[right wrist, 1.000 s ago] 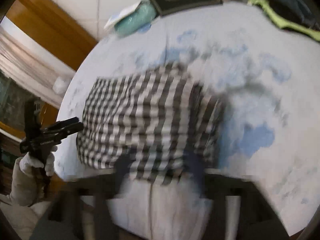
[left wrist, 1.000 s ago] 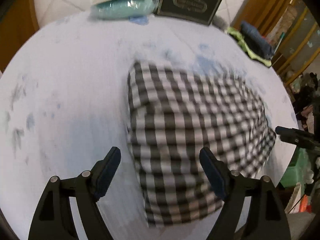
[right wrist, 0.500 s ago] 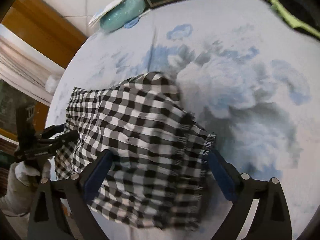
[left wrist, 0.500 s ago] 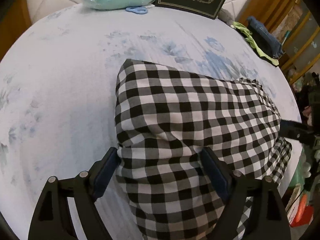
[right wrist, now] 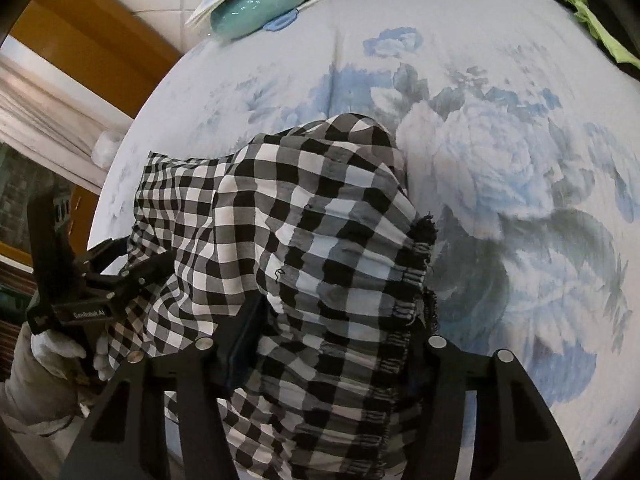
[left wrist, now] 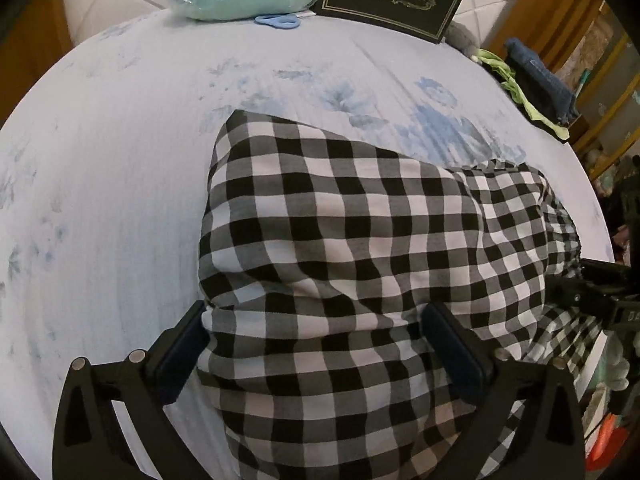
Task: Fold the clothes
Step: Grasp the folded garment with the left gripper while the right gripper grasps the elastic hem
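- On the round table (left wrist: pixel 120 152), covered by a blue floral cloth, the checked garment (left wrist: pixel 360 240) is bunched at the near edge
- Left gripper (left wrist: pixel 316 344): jaws opening wide, cloth draped between them
- Right gripper (right wrist: pixel 332 344): jaws closing, cloth gathered between them, firm clamping cannot be told

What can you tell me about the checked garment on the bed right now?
The checked garment is black, white and grey woven cloth, bunched and wrinkled, on the blue floral sheet. A gathered, frayed hem shows on one side. Its near part lies between the fingers of both claws: the left claw is opening around it, and the right claw is closing on it.
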